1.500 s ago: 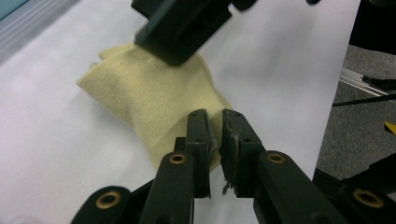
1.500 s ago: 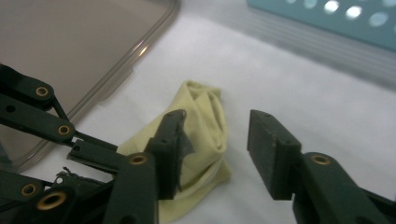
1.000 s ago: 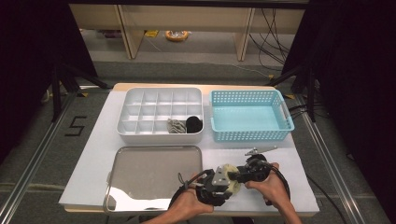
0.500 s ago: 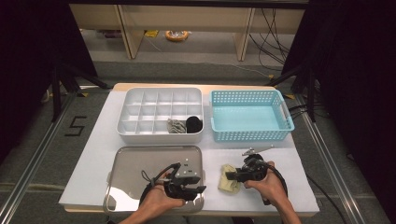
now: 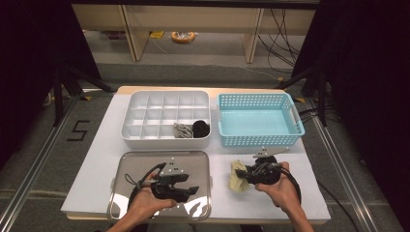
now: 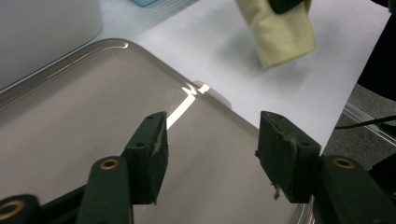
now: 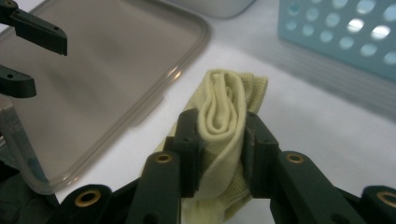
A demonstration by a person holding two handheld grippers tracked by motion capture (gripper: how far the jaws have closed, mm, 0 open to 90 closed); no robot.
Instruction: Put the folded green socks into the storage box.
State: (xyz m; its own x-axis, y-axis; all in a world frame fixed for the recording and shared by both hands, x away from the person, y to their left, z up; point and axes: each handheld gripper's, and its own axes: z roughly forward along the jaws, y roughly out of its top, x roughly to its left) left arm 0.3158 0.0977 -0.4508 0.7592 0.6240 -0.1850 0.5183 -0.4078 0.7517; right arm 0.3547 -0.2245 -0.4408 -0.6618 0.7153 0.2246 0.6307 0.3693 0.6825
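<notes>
Presently, taking the clear lid (image 5: 159, 186) on the table (image 5: 314, 193) as landmark: the left gripper (image 5: 175, 186) hangs over the lid's right part, its jaws having just been opening and now apart with nothing between them. Just right of the lid, the right gripper (image 5: 245, 175) has its jaws, just closing, clamped on a folded pale-yellow cloth (image 7: 226, 116). The divided white tray (image 5: 167, 118) and blue basket (image 5: 258, 118) stand beyond the lid.

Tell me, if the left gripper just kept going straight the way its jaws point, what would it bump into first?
Probably the folded yellow cloth that the right gripper clamps. The left gripper, jaws open and empty, points over the clear lid's corner and white table cover towards it, though depth is hard to judge.
</notes>
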